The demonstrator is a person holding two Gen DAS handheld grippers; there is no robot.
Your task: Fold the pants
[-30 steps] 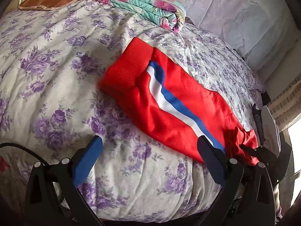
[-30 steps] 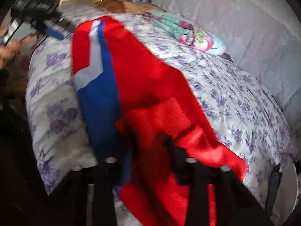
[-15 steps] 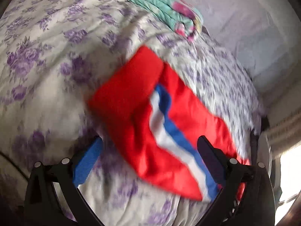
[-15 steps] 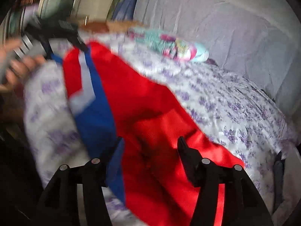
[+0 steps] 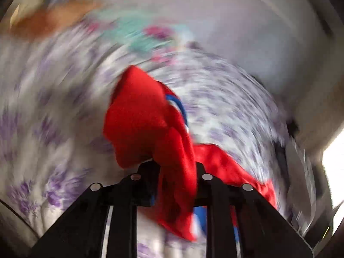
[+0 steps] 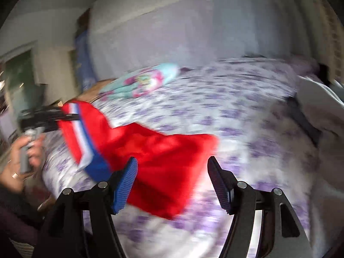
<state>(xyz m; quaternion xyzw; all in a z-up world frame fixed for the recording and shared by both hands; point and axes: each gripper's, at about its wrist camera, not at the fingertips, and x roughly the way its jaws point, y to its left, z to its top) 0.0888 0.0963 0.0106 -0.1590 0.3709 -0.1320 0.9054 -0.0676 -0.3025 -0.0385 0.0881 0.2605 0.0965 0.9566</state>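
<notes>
Two tongs work over the bed (image 6: 247,111): the left tongs (image 5: 177,167) are pinched on one end of the red pants (image 6: 154,148), lifting it, while the right tongs (image 6: 172,182) hang spread above the cloth lying on the floral sheet.

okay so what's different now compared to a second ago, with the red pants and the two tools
The left tool, open a second ago, has shut on the red pants and lifted that end off the bed. The right tool, shut on the pants before, has let go and now hangs open over them. The folded blanket stays where it was, far back on the bed.
</notes>
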